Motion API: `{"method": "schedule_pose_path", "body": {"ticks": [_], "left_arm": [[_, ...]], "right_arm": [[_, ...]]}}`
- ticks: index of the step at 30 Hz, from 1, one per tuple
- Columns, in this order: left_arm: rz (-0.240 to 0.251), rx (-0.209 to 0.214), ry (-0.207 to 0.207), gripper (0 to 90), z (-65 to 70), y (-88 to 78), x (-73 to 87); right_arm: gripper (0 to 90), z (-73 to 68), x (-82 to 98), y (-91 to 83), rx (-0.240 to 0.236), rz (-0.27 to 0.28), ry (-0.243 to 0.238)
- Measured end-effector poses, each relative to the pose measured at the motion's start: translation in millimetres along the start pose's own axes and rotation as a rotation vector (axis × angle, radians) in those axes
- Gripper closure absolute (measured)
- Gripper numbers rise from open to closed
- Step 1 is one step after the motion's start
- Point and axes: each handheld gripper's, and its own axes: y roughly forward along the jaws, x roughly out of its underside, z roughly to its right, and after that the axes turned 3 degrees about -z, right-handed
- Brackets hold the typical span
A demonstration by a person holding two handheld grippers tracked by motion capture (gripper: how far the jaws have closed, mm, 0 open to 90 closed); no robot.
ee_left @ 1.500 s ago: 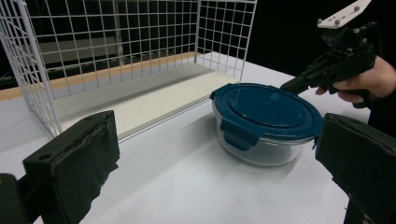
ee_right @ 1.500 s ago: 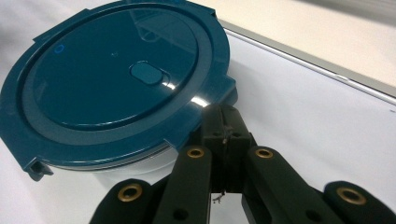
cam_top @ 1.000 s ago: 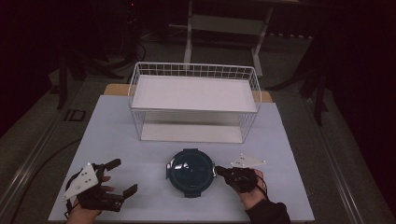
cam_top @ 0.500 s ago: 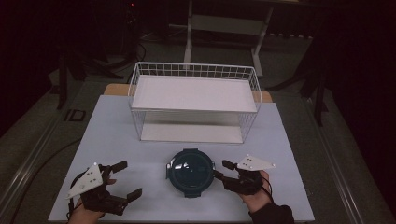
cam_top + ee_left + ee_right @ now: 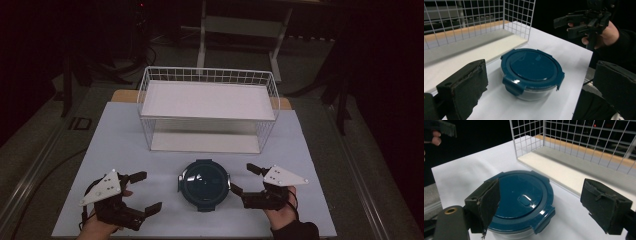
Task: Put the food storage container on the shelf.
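A round clear container with a dark blue clip-on lid [image 5: 203, 184] sits on the white table top, near the front. My left gripper [image 5: 147, 192] is to its left, open, its jaws pointing at the container from a short way off. My right gripper [image 5: 242, 179] is close by the container's right side; its jaws have just been opening and now stand wide, with nothing pressed between them. In the left gripper view the container [image 5: 532, 72] lies beyond the two pads [image 5: 464, 87]. In the right gripper view the lid [image 5: 521, 200] lies just beyond the spread pads [image 5: 604, 205].
A white wire basket [image 5: 145, 90] with a white shelf board stands behind the container, across the middle of the table. The table's front edge runs just under both hands. Dark floor, cables and stand legs surround the table.
The right gripper, shut at the container's right edge a second ago, has opened wide and drawn back a little. Both hands have risen slightly. The container has not moved.
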Motion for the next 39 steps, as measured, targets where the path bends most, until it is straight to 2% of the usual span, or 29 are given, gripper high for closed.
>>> {"method": "schedule_pose_path", "body": {"ticks": [2,4,5,10,11,14,15,16,17,20,22,23,26,28,29,32,33,34,37,39], "left_arm": [[0.002,0.001,-0.009,0.0,-1.2,2.0,-2.8],[0.000,0.000,-0.011,0.0,-3.1,6.9,-8.2],[-0.010,0.004,-0.006,0.0,-5.2,12.4,-13.1],[-0.042,0.004,-0.002,0.0,-11.8,23.9,-19.9],[-0.052,0.005,-0.013,0.0,-13.9,27.1,-21.1],[-0.086,0.005,-0.044,0.0,-19.2,38.3,-23.6],[-0.107,-0.018,-0.051,0.0,-21.4,46.5,-23.6],[-0.107,-0.018,-0.051,0.0,-21.4,46.5,-23.6],[-0.121,-0.020,-0.065,0.0,-22.9,50.7,-23.1],[-0.169,0.004,-0.133,0.0,-28.6,64.0,-20.4],[-0.205,0.004,-0.165,0.0,-31.5,71.8,-18.0],[-0.214,0.010,-0.195,0.0,-33.6,74.9,-16.3],[-0.237,0.017,-0.281,0.0,-42.6,81.3,-9.6],[-0.248,0.029,-0.357,0.0,-49.5,84.2,-4.9],[-0.266,0.055,-0.413,0.0,-54.2,86.1,-2.2],[-0.313,0.072,-0.511,0.0,-61.5,89.7,3.2],[-0.341,0.087,-0.587,0.0,-65.5,92.2,7.7],[-0.341,0.087,-0.587,0.0,-65.5,92.2,7.7],[-0.390,0.092,-0.654,0.0,-68.1,96.3,13.2],[-0.420,0.100,-0.702,4.6,-69.8,98.5,16.6]], "right_arm": [[16.5,1.2,-0.4,-0.5,-0.007,0.000,0.010],[16.5,2.9,-1.3,-1.9,-0.036,0.021,0.037],[15.0,1.9,-2.2,-3.0,-0.041,0.034,0.029],[13.5,-1.7,-4.6,-3.3,-0.043,0.032,-0.008],[13.3,-2.3,-5.8,-3.5,-0.033,0.027,-0.016],[11.6,-2.7,-7.1,-3.6,-0.040,0.031,-0.010],[11.1,-4.2,-8.2,-4.2,-0.045,0.038,-0.011],[11.1,-4.2,-8.2,-4.2,-0.045,0.038,-0.011],[11.1,-6.6,-8.9,-3.8,-0.031,0.032,-0.038],[11.1,-7.4,-9.0,-2.8,-0.032,0.032,-0.032],[10.2,-8.4,-8.9,-1.6,-0.023,0.030,-0.020],[10.2,-9.6,-8.6,-0.6,0.004,0.035,-0.017],[10.2,-10.7,-7.7,-0.1,0.000,0.035,-0.014],[10.2,-11.8,-6.5,1.1,0.009,0.026,-0.016],[10.2,-12.3,-5.7,1.4,0.000,0.023,-0.010],[10.2,-13.5,-3.6,3.1,0.000,0.010,-0.013],[10.2,-13.8,-2.4,4.6,0.003,0.001,-0.014],[10.2,-13.8,-2.4,4.6,0.003,0.001,-0.014],[10.7,-13.4,-1.3,5.8,0.004,-0.009,-0.011],[11.3,-12.2,-0.4,6.4,0.003,-0.016,-0.002]]}}
